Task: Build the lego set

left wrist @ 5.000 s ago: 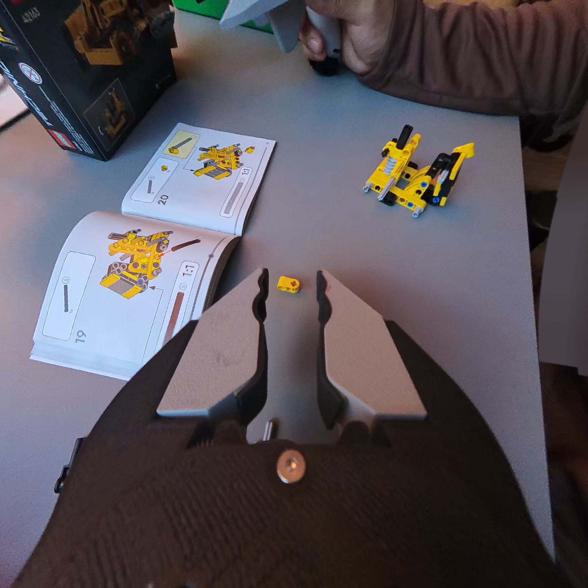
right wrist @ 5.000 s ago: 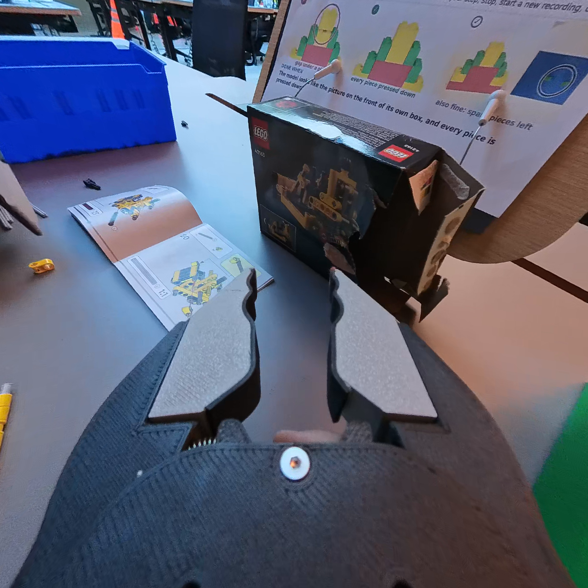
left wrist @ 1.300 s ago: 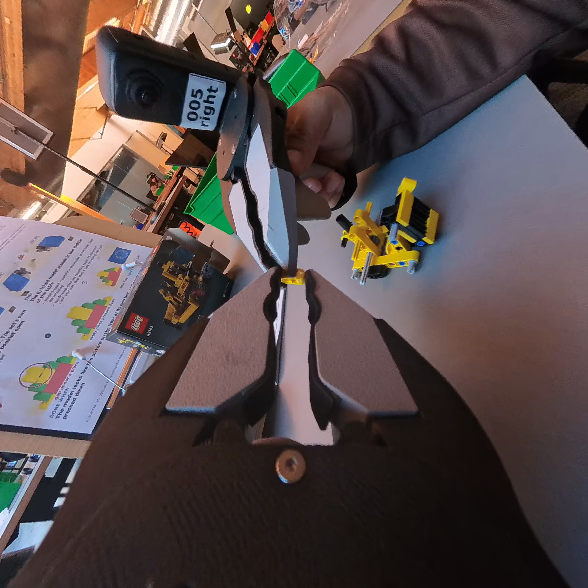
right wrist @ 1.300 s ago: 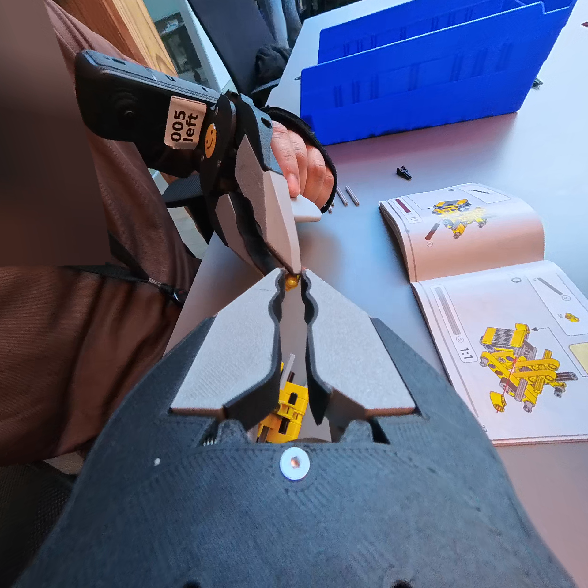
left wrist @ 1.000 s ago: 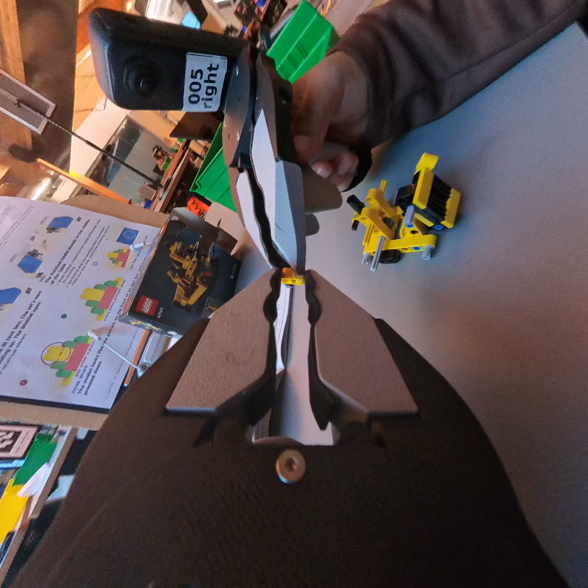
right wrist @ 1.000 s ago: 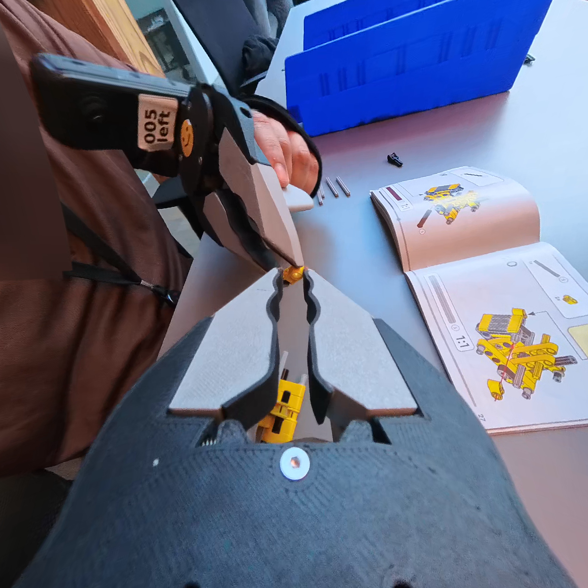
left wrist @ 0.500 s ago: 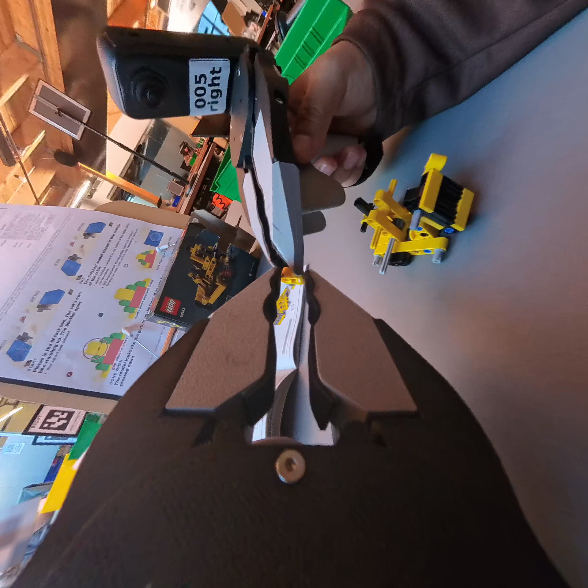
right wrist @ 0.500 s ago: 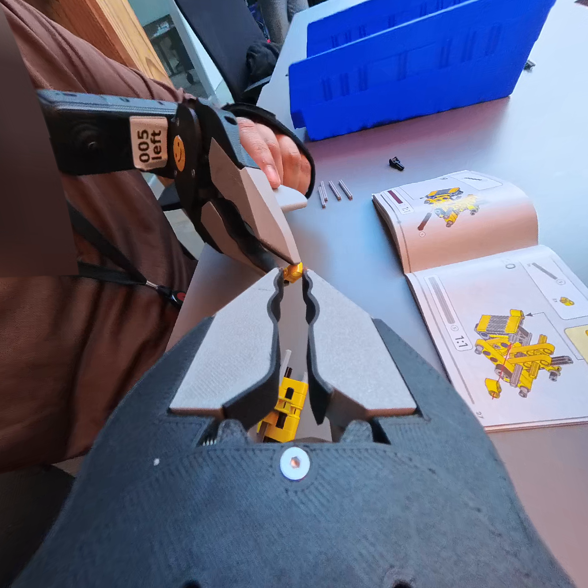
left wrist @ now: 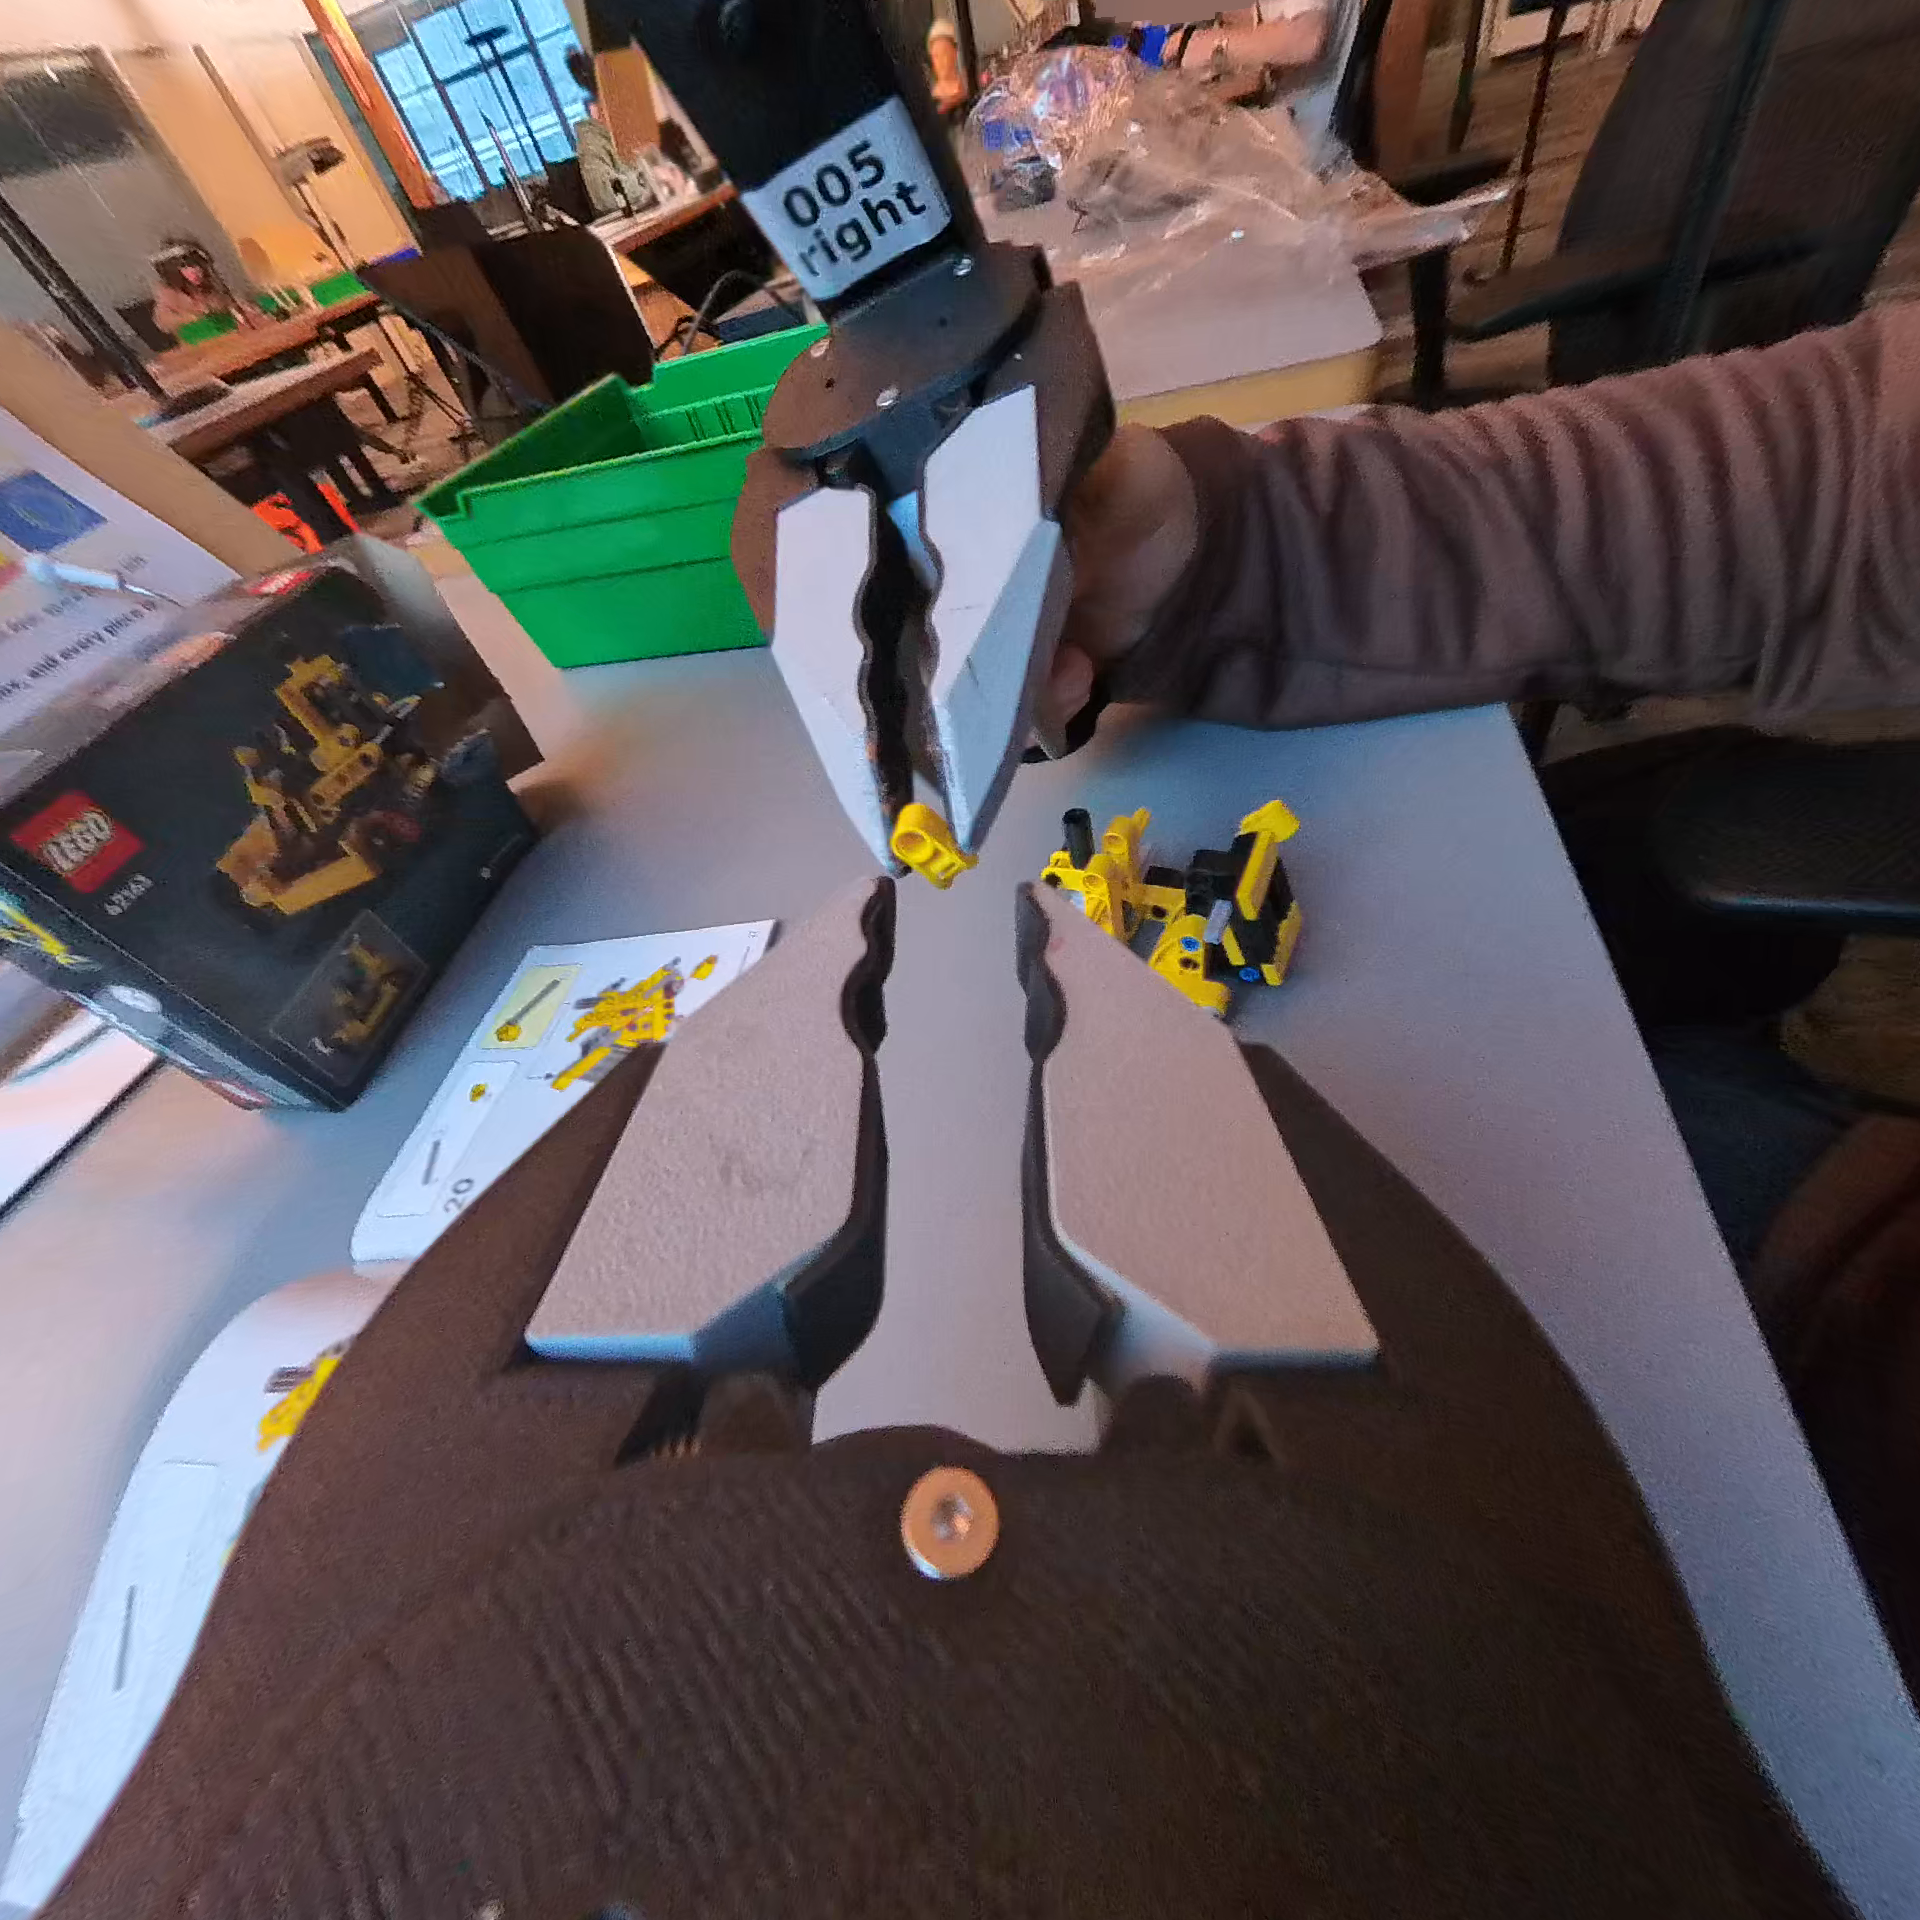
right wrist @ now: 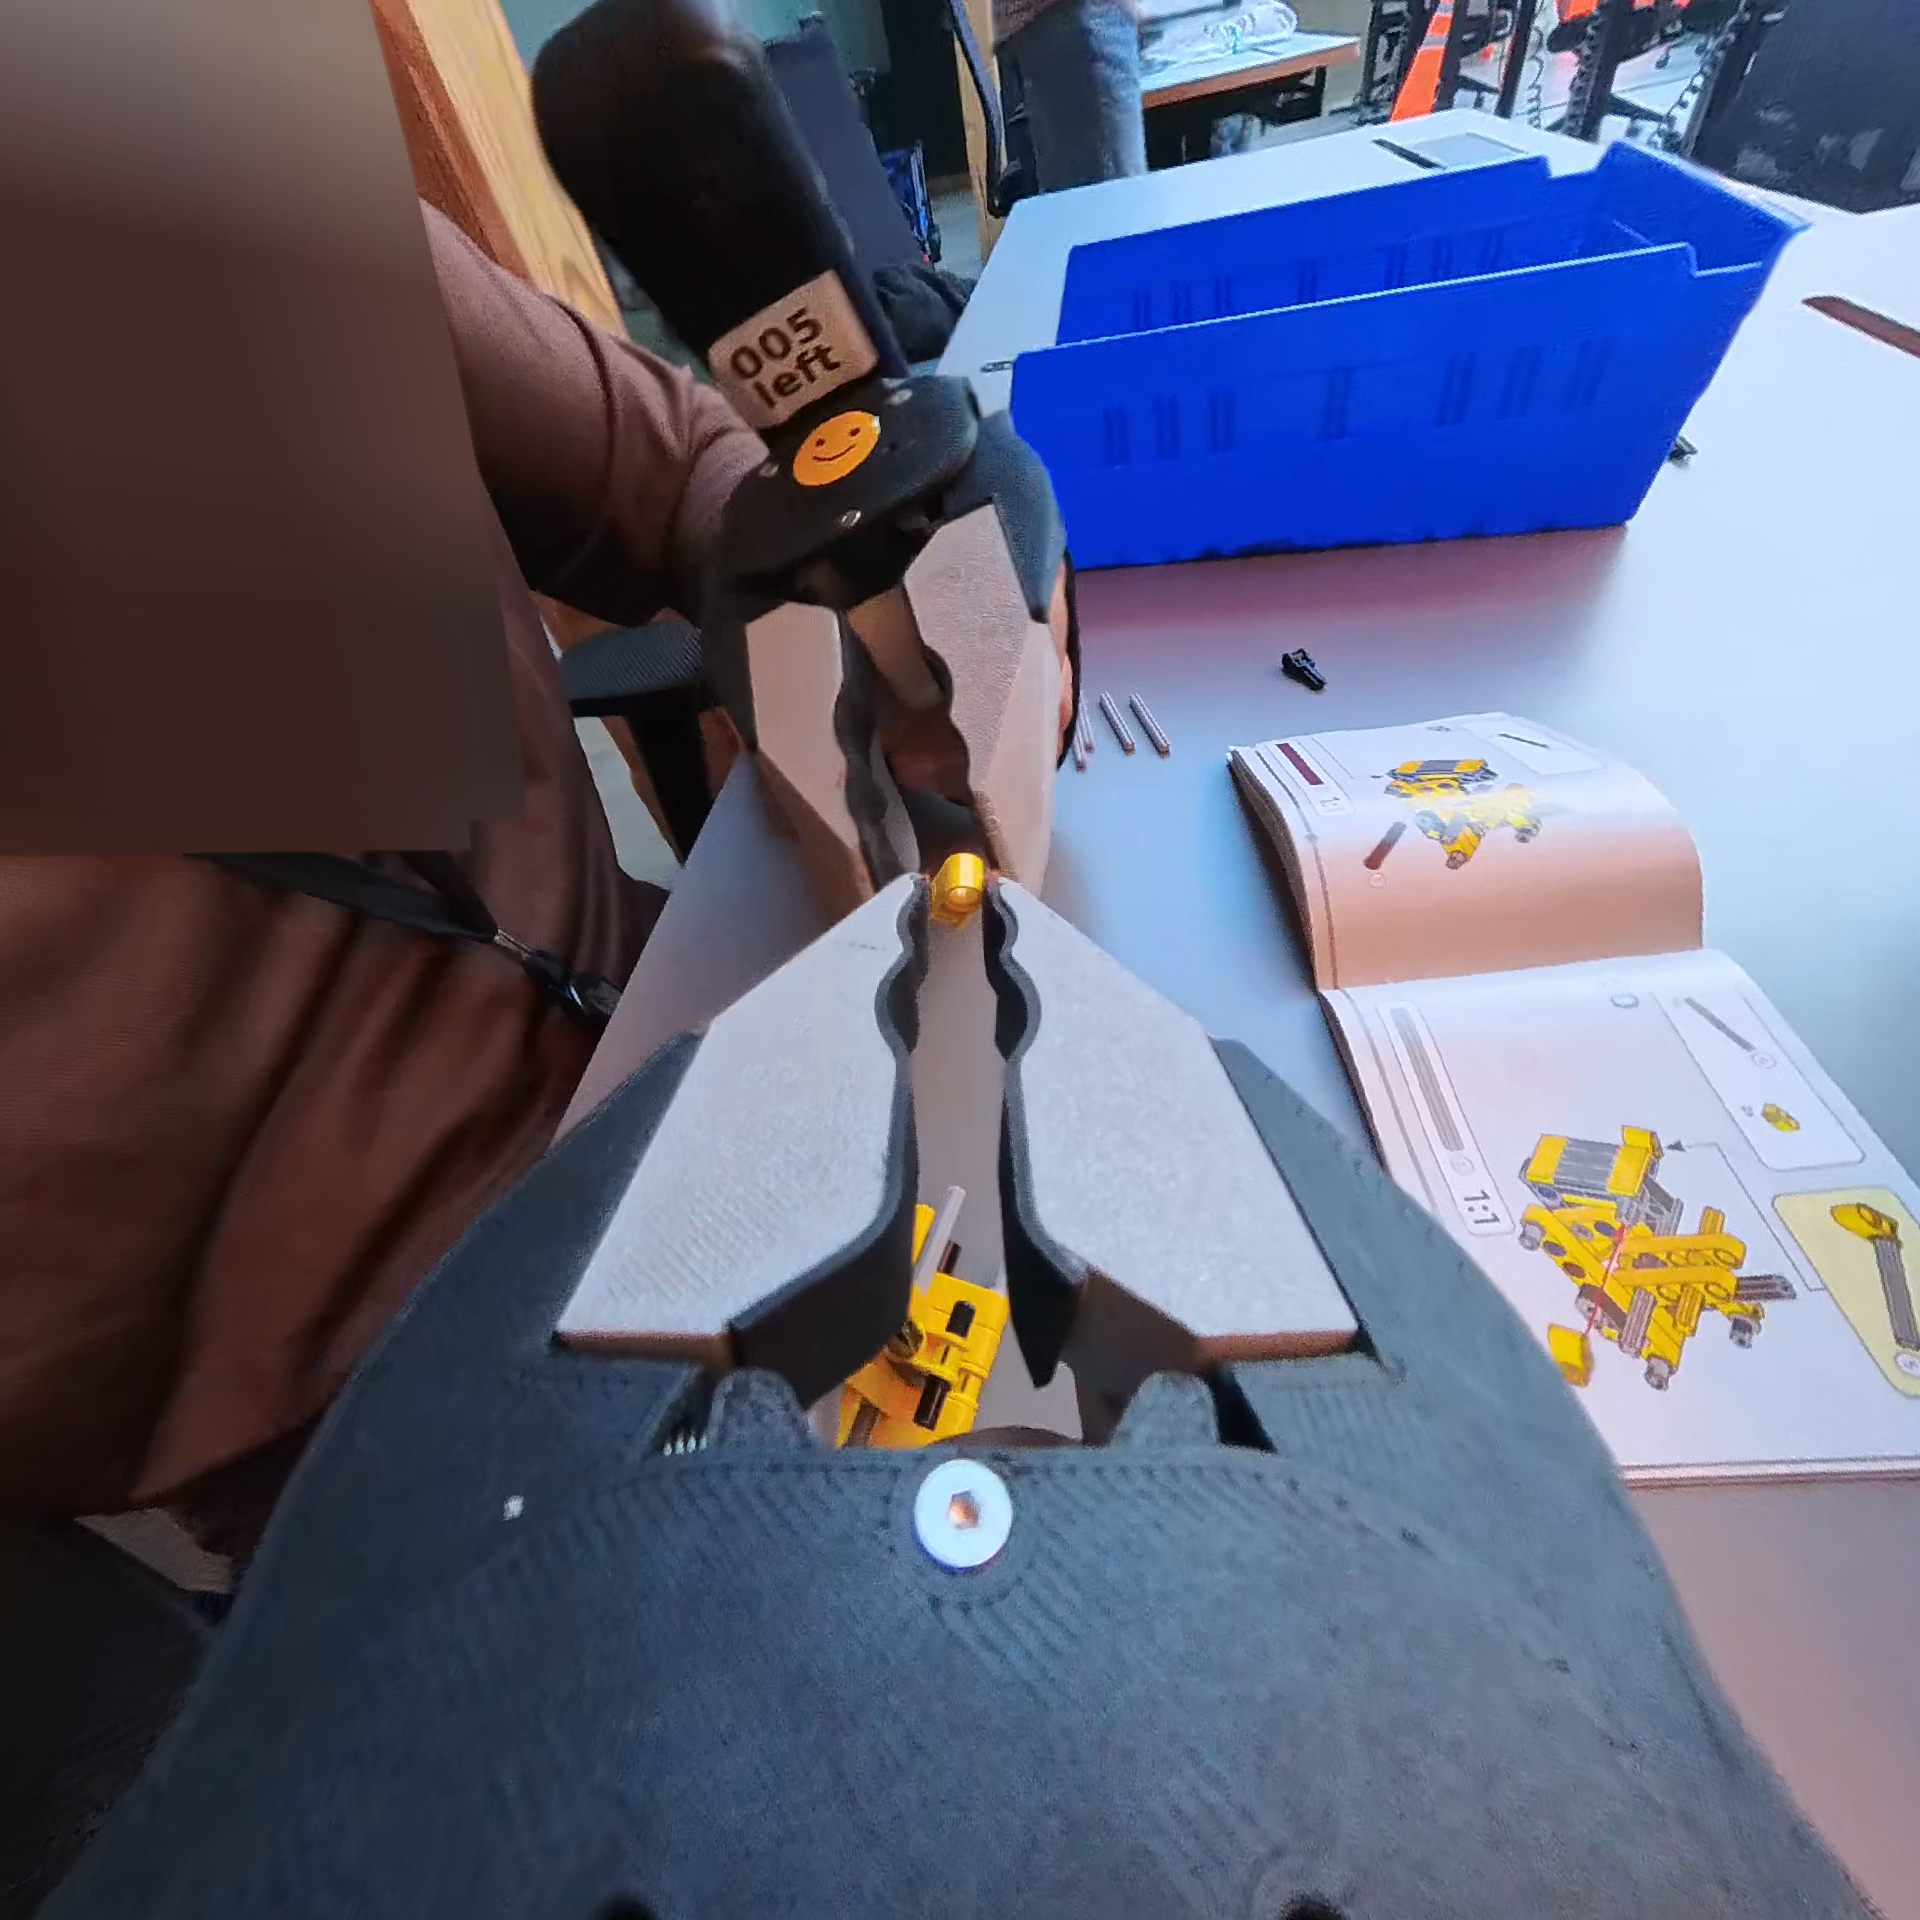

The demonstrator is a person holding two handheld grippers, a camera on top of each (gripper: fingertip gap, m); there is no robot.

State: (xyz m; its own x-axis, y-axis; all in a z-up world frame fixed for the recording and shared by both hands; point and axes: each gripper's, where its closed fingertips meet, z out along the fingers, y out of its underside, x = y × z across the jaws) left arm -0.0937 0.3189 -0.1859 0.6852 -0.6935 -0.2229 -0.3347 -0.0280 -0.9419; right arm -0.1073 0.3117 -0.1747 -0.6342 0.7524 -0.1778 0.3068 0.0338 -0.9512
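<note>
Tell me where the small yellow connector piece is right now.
The small yellow connector piece is pinched at the tips of the right gripper, held above the table, left of the partly built yellow model.

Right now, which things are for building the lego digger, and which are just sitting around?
For the build:
- small yellow piece, pinched by the right gripper
- half-built yellow model on the table
- open instruction booklet
- left gripper, open, just short of the piece
- three grey axles and a black pin, probably

Just around:
- set box
- green bin
- blue bin
</note>
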